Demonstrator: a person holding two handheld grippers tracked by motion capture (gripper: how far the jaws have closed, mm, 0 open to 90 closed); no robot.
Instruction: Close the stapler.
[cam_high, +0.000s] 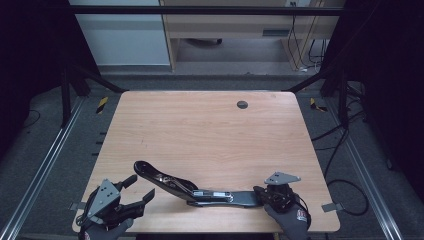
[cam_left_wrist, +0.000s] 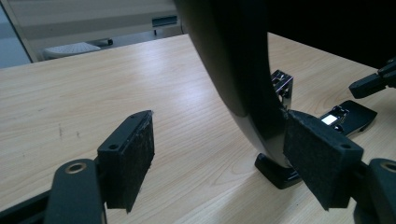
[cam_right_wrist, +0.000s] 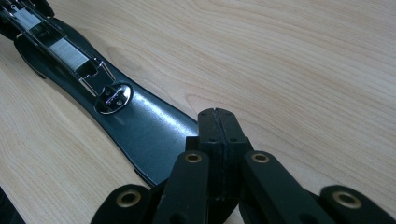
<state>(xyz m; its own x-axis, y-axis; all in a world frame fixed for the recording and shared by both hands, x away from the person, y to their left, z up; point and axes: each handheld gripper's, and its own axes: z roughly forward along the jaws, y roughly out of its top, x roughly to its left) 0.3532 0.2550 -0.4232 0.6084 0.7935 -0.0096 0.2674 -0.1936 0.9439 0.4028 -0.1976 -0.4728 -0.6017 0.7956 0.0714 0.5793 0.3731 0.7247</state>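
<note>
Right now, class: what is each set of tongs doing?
Left tongs: open, holding nothing, beside the raised arm of the black stapler.
Right tongs: closed, resting on the stapler's base end; whether they grip it cannot be told.

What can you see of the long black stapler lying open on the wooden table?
The long black stapler is glossy, apparently plastic, and hinged open: its flat base lies on the wooden table with a shiny metal staple channel and anvil plate, while its curved top arm rises leftward. The right gripper, shut, presses its base end; the open left gripper flanks the raised arm.
</note>
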